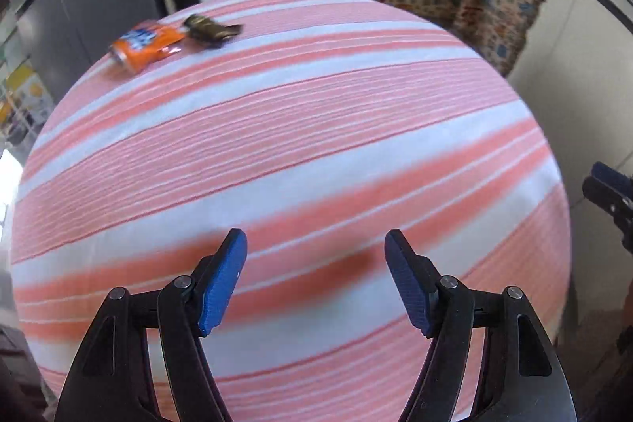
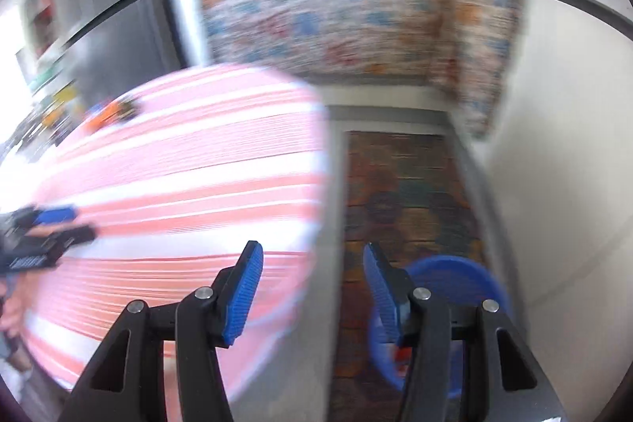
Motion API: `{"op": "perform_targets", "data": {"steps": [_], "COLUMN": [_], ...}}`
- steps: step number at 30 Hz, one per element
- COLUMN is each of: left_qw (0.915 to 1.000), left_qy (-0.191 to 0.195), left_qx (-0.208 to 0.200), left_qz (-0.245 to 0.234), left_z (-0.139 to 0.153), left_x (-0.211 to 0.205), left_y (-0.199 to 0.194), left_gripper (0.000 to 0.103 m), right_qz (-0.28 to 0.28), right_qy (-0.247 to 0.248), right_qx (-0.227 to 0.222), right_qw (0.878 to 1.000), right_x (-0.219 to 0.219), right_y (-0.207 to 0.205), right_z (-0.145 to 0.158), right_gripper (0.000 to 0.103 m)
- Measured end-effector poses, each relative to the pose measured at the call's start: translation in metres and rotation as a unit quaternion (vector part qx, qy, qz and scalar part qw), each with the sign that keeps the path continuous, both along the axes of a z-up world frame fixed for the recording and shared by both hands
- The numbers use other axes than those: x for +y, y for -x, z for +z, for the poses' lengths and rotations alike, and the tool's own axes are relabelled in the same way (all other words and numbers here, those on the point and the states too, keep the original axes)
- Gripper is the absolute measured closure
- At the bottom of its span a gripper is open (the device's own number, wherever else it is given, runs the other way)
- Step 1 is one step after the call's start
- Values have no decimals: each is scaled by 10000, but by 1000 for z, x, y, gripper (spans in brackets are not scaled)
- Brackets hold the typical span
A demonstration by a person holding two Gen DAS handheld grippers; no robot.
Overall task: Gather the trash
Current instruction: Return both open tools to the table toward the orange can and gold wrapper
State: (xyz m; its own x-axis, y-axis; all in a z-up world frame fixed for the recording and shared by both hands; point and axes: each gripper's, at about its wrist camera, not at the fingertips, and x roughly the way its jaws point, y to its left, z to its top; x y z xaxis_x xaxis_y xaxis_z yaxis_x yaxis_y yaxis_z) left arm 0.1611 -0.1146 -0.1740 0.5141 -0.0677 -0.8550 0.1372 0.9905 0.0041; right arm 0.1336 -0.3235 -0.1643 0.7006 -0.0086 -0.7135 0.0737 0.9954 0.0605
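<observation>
Both grippers, left (image 1: 315, 244) and right (image 2: 312, 256), gape empty; can (image 1: 147, 44) and wrapper (image 1: 211, 28) lie touching on the table (image 1: 316, 153).

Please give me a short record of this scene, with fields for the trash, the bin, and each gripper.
surface: striped tablecloth
trash: orange can lying on its side, dark wrapper beside it, at the far edge
bin: blue bin on the floor, beside the table
left gripper: open, holding nothing
right gripper: open, holding nothing
</observation>
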Motion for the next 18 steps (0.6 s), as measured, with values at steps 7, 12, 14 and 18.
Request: {"op": "perform_targets", "data": {"steps": [7, 12, 14, 18], "left_qw": [9992, 9991, 9990, 9986], "left_qy": [-125, -97, -90, -73], "left_qx": [-122, -179, -224, -316], "left_qz": [349, 366, 386, 429], "left_z": [-12, -14, -15, -16], "left_x": [69, 100, 106, 111], "left_y": [-17, -28, -37, -40], "left_gripper": [7, 0, 0, 0], "right_qz": [1229, 1573, 1528, 1461], "right_qy": [310, 553, 426, 403], "right_qx": [460, 470, 513, 448], "right_qw": [9909, 9849, 9860, 9874], "right_x": [125, 176, 181, 191], "right_y": [-67, -106, -119, -146], "right_z": [-17, -23, -23, -28], "right_gripper": [49, 43, 43, 38]}}
